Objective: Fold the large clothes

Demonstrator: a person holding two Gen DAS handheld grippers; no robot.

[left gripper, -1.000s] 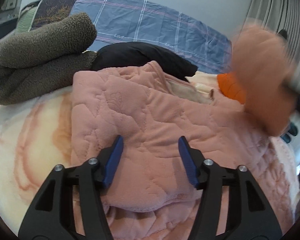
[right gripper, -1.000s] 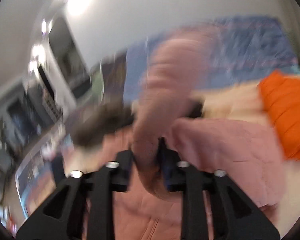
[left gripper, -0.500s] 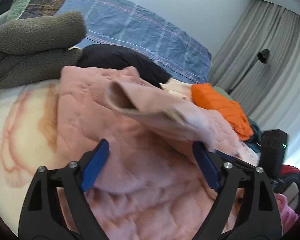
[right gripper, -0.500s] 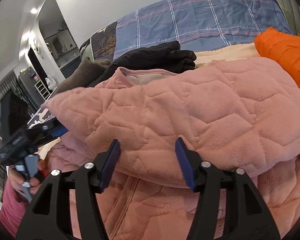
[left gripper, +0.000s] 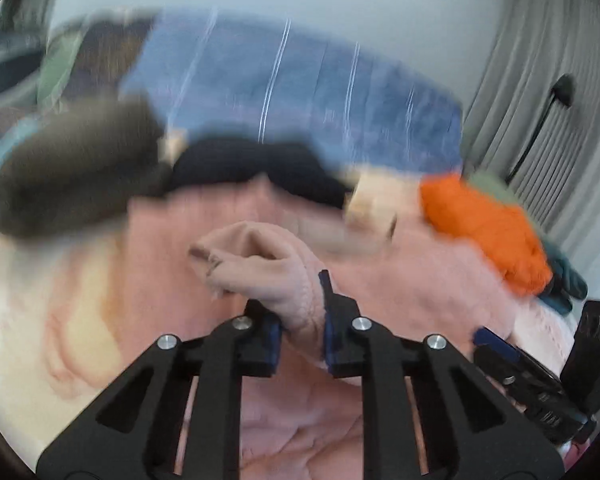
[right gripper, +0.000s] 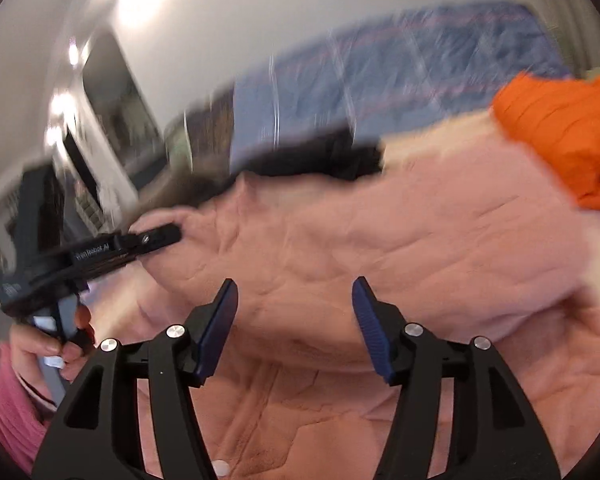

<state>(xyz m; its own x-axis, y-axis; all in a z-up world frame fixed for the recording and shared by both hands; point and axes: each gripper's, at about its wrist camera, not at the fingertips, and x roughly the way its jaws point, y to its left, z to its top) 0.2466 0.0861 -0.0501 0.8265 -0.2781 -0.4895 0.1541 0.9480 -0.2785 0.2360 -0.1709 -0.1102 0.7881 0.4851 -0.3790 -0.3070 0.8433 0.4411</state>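
Pink quilted jacket (right gripper: pixel 400 240) lies spread over the bed (left gripper: pixel 72 320), soft, bulky and floppy, so cuffs and hems look like the best holds. The left gripper (left gripper: pixel 300 320) has just closed its jaws, pinching the sleeve (left gripper: pixel 260 256) near its cuff. The right gripper (right gripper: pixel 296 320) hangs about half open above the jacket's body, gripping nothing. Blur smears the clothes piled toward the bed's far edge.
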